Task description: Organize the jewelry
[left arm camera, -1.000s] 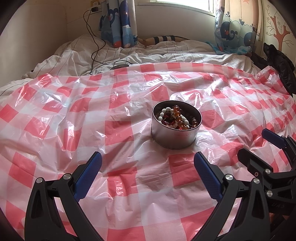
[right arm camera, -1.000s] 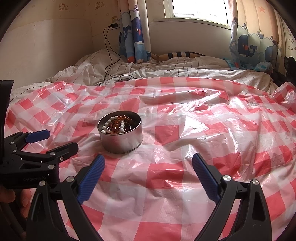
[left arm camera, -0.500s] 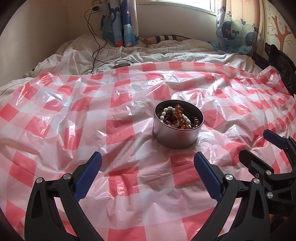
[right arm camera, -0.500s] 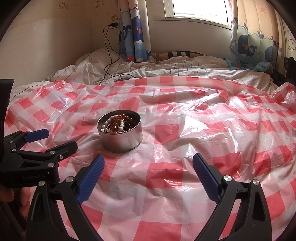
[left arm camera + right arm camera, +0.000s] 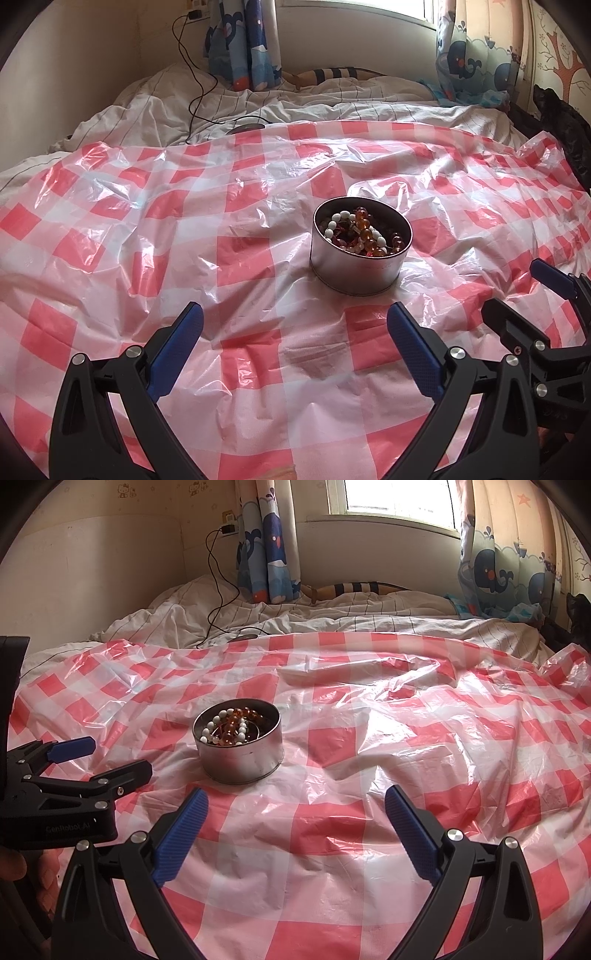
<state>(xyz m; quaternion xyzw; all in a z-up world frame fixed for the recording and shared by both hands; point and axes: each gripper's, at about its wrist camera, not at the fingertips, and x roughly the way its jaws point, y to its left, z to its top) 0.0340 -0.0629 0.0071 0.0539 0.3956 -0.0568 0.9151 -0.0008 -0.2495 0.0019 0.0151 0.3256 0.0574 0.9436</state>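
A round silver tin [image 5: 360, 271] [image 5: 240, 755] stands on the red-and-white checked plastic sheet [image 5: 240, 258] [image 5: 406, 746]. Inside it lie bead bracelets [image 5: 364, 232] [image 5: 231, 725], white and amber ones tangled together. My left gripper [image 5: 295, 343] is open, low over the sheet, a little short of the tin and to its left, with nothing between its fingers. My right gripper [image 5: 295, 827] is open too, near the sheet, short of the tin and to its right. Each gripper shows at the edge of the other's view, the right gripper [image 5: 517, 291] and the left gripper [image 5: 110, 760].
The sheet covers a bed with a rumpled white striped duvet [image 5: 332, 620] behind it. A black charger cable [image 5: 192, 85] runs down from a wall socket onto the duvet. Whale-print curtains [image 5: 269, 554] hang under the window. Dark cloth [image 5: 565, 122] lies at the far right.
Both grippers have crept slightly forward and tilted a little, so the tin sits marginally lower in the left view. Both stay open and empty.
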